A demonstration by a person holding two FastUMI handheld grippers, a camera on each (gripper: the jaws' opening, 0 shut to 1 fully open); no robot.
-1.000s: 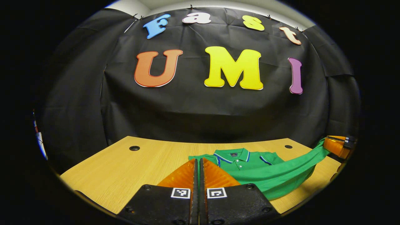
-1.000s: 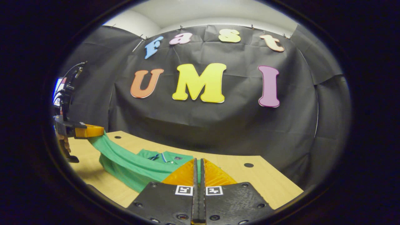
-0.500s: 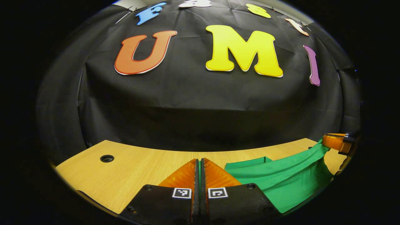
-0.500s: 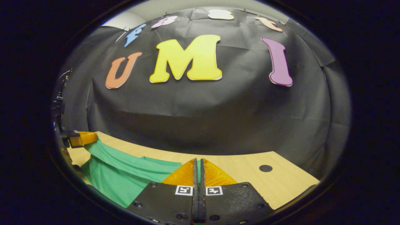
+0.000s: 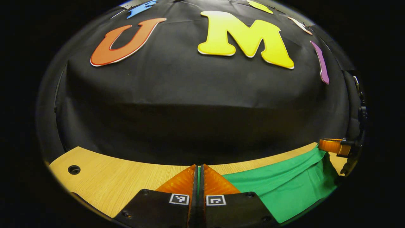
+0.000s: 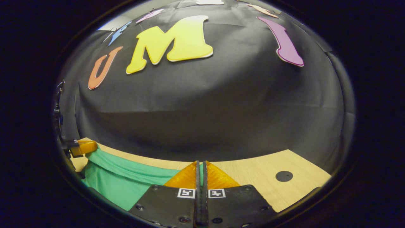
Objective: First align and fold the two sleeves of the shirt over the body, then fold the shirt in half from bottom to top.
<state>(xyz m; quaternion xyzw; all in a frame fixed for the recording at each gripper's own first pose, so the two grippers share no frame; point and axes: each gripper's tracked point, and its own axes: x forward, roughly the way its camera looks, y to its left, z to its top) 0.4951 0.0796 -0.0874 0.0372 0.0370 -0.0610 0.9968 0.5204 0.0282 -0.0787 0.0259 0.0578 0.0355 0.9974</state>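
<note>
The green shirt point(image 5: 284, 186) hangs stretched between the two grippers above the wooden table point(image 5: 110, 180). In the left gripper view my left gripper point(image 5: 199, 167) is shut on the shirt's hem, a sliver of green cloth showing between its fingers. At the far right of that view the right gripper point(image 5: 329, 146) pinches the other end of the hem. In the right gripper view my right gripper point(image 6: 200, 163) is shut on the green shirt point(image 6: 126, 180), and the left gripper point(image 6: 84, 146) holds the far corner at the left edge. The collar and sleeves are hidden under the raised cloth.
The booth's black cloth wall point(image 5: 202, 110) stands close behind the table's back edge. Round cable holes sit in the table at the far left point(image 5: 73, 169) of the left gripper view and at the right point(image 6: 283, 176) of the right gripper view.
Both grippers have carried the hem forward toward the back wall. The collar and upper body, visible a second ago, are now covered by the raised cloth.
</note>
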